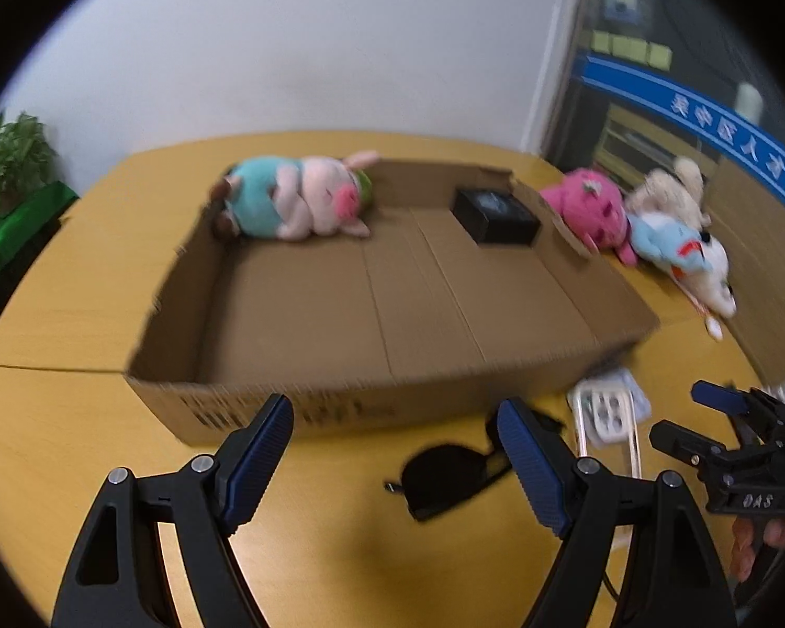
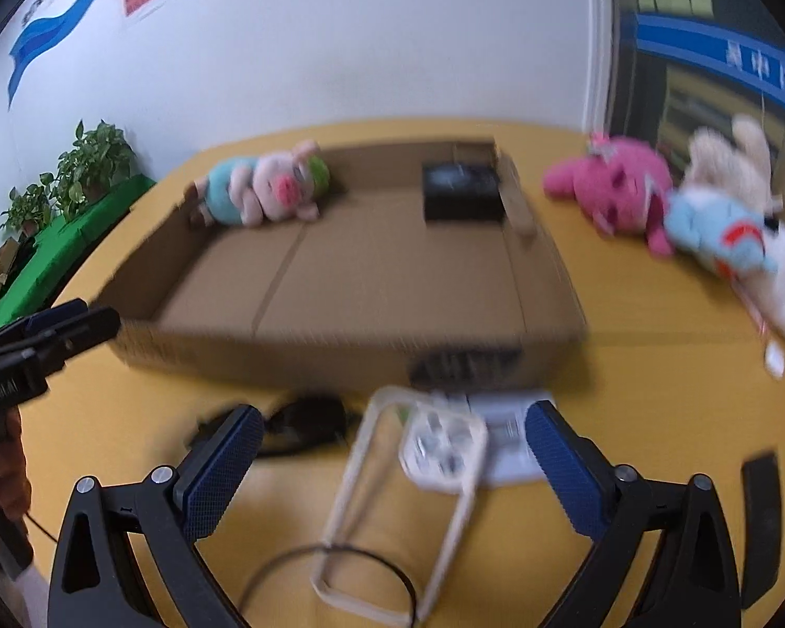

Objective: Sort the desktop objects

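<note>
Low in the left wrist view, the left gripper (image 1: 395, 437) shows its jaws spread wide with nothing between the pads. Dark sunglasses (image 1: 447, 476) lie on the yellow table (image 1: 68, 434) just ahead, at the lower centre, partly behind the right-hand jaw, their long axis running from lower left up to the right. A cardboard tray (image 1: 267, 408) fills the middle of the frame; inside it a pig plush (image 1: 298, 199) lies at the upper left and a black box (image 1: 497, 214) at the upper right. At the right edge the right gripper (image 1: 691, 416) reaches in, near a white phone case (image 1: 609, 418).

Across the lower half of the right wrist view, the right gripper (image 2: 395, 463) also has its jaws wide and empty. The phone case (image 2: 392, 502) lies between them on the table, its long axis running from the lower centre up toward the tray (image 2: 340, 356), over a paper sheet (image 2: 507, 434). The sunglasses (image 2: 309, 418) sit to the left, just outside the left-hand jaw. Pink, blue and cream plush toys (image 2: 696, 209) lie at the upper right, outside the tray. By position, the right gripper looks nearer the case, the left nearer the sunglasses; either would need only a short drop.
</note>
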